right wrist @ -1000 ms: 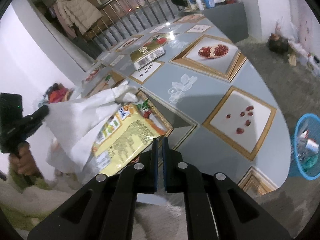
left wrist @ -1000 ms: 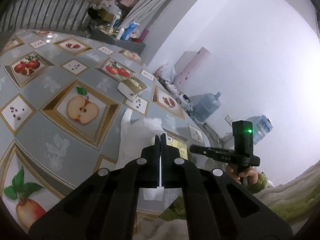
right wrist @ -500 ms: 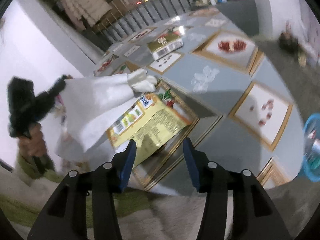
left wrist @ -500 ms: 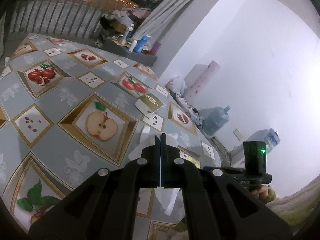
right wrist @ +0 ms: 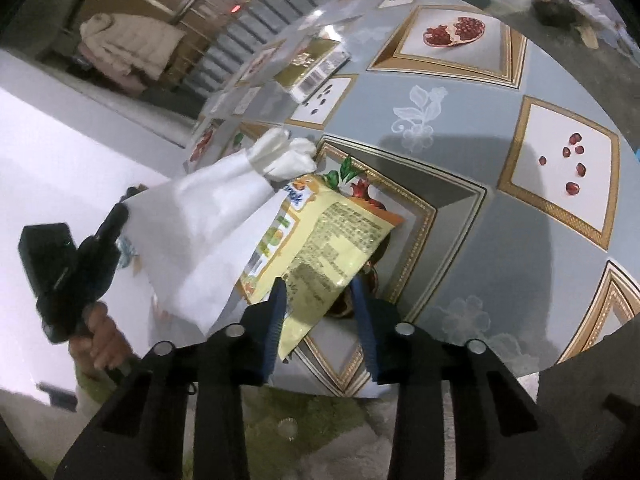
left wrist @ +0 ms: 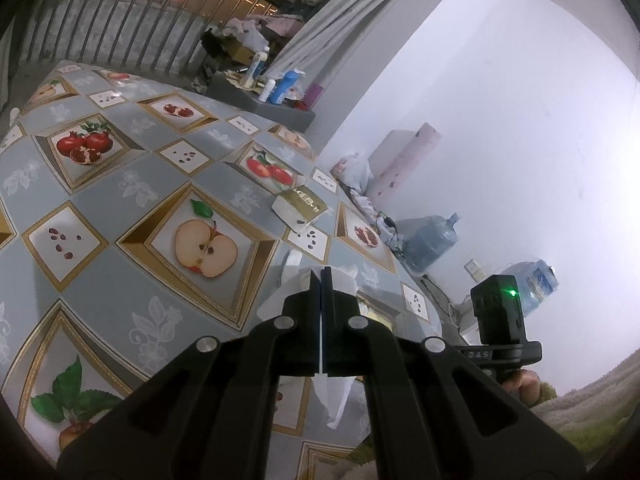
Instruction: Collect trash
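Two tools are shown over a table point(right wrist: 460, 208) covered with a blue-grey cloth printed with fruit panels. At the left of the right wrist view, the left tool point(right wrist: 116, 216) is seen gripped by a hand point(right wrist: 100, 332), its tip clenched on one edge of a white plastic bag point(right wrist: 200, 232), which is lifted off the table and stretched toward its knotted end point(right wrist: 284, 156). In the left wrist view the left tool point(left wrist: 321, 280) is shown with its jaws fully pressed together, a thin fold of the white bag being caught between them and hanging below. A yellow snack wrapper point(right wrist: 320, 252) is seen lying on the table at its near edge, partly tucked under the bag. The right tool point(right wrist: 318, 292) is held just above the wrapper's near end, its blue pads point(right wrist: 276, 320) standing apart on either side of the wrapper; the jaws have just been closing, and firm contact with the wrapper cannot be told. Farther back on the table, a gold and white carton point(right wrist: 316, 66) is seen lying flat, well apart from the bag.
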`<state>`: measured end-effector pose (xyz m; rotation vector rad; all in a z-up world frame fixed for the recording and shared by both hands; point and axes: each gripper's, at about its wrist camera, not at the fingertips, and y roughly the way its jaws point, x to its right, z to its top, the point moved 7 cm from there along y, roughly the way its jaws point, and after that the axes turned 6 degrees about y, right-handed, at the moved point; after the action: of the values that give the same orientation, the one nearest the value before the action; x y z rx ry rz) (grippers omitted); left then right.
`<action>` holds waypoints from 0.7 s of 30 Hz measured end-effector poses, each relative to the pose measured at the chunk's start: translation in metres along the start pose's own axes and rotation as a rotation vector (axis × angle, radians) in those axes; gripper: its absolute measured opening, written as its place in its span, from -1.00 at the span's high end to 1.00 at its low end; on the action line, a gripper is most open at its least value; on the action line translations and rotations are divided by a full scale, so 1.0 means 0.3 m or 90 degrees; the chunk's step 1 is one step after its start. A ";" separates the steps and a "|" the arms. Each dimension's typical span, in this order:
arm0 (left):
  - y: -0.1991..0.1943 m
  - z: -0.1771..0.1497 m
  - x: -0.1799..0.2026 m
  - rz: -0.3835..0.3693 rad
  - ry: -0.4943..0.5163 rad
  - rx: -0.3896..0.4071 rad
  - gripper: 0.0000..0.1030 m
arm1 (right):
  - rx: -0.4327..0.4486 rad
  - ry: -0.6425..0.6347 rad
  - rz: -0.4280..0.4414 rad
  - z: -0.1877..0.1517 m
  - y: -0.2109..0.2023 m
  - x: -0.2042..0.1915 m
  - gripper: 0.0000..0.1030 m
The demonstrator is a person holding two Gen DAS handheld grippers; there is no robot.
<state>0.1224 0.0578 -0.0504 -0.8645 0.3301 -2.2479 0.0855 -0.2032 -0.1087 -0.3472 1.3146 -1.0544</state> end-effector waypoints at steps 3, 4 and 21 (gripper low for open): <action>0.003 -0.004 0.002 -0.002 -0.003 -0.002 1.00 | 0.003 -0.004 -0.035 0.001 0.007 -0.019 0.48; 0.003 -0.005 0.003 -0.003 -0.003 -0.002 1.00 | 0.004 -0.005 -0.053 0.001 0.009 -0.027 0.48; -0.011 0.023 0.000 0.006 0.014 0.012 1.00 | 0.117 -0.169 -0.322 0.053 -0.124 0.050 0.93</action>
<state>0.1252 0.0601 -0.0438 -0.8276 0.3225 -2.2494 0.0822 -0.2397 -0.0861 -0.6772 0.8999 -1.4825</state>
